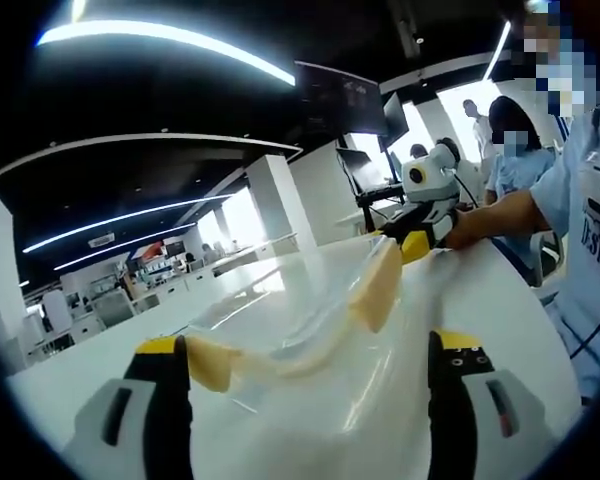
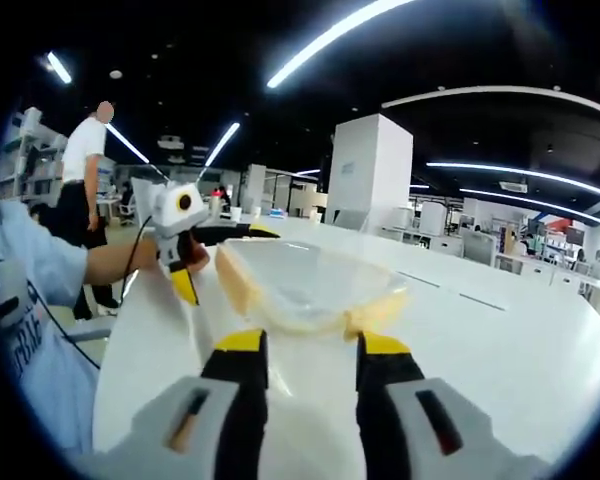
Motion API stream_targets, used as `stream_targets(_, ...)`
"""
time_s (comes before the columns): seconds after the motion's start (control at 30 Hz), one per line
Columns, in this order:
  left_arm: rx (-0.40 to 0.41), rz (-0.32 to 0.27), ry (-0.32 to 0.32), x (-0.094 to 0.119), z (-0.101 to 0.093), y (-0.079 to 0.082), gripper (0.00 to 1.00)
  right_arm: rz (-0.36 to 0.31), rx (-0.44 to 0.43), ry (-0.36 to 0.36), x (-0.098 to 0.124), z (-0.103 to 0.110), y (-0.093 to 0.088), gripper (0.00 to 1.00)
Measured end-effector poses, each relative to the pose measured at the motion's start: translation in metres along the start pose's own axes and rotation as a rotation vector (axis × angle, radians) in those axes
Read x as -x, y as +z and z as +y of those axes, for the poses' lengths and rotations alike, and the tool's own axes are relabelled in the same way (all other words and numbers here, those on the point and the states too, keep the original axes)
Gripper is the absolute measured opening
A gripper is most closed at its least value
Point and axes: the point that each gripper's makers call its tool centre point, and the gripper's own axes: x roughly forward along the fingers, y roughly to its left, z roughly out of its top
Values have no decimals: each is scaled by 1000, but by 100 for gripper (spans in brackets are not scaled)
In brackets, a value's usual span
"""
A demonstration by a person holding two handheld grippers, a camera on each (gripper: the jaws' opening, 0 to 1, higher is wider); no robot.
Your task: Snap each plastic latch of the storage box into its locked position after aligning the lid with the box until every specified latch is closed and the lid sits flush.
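The white table [image 1: 500,300] takes up the lower half of both views, running from my jaws out toward the middle of each frame; in the right gripper view it [image 2: 500,350] spreads wide to the right edge.

On it sits the storage box [image 1: 310,320], clear plastic and hard to read against the white top. In the left gripper view it fills the centre, its near end lying between my two jaws. In the right gripper view the box [image 2: 305,280] sits at centre frame, just above my jaw tips, and its lid [image 2: 300,270] looks like a shallow clear dome on top; whether it sits flush I cannot tell.

My sleeve and forearm [image 1: 570,200] come in at the right edge of the left gripper view.

The pale yellow latches follow: one [image 1: 377,285] stands up at the far right side of the box, another [image 1: 212,362] lies low at the left, touching the inner face of my left jaw.

My left gripper [image 1: 310,400] stands wide, holding nothing. My right gripper [image 2: 305,375] is spread narrower, its yellow tips just short of the box edge, nothing between them. In the left gripper view it [image 1: 417,240] shows at upper right, beyond the box.
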Motion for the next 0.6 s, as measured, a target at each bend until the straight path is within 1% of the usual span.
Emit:
stream_targets(0.2,-15,8,2,0,0,-1,100,2,0,7,-1,1,-1,34)
stream_targets(0.23,-15,8,1,0,0,-1,100,15,-8,12,-3,1,-4,35)
stream_targets(0.33,-17,9,1,0,0,-1,100,37,71,-15,-4,2,-7,36)
stream_targets(0.37,-16,9,1,0,0,-1,100,41,84,-19,-5,4,-7,37)
stream_targets(0.6,-20,10,1,-1,-1,-1,100,44,87,-14,-5,2,-8,39)
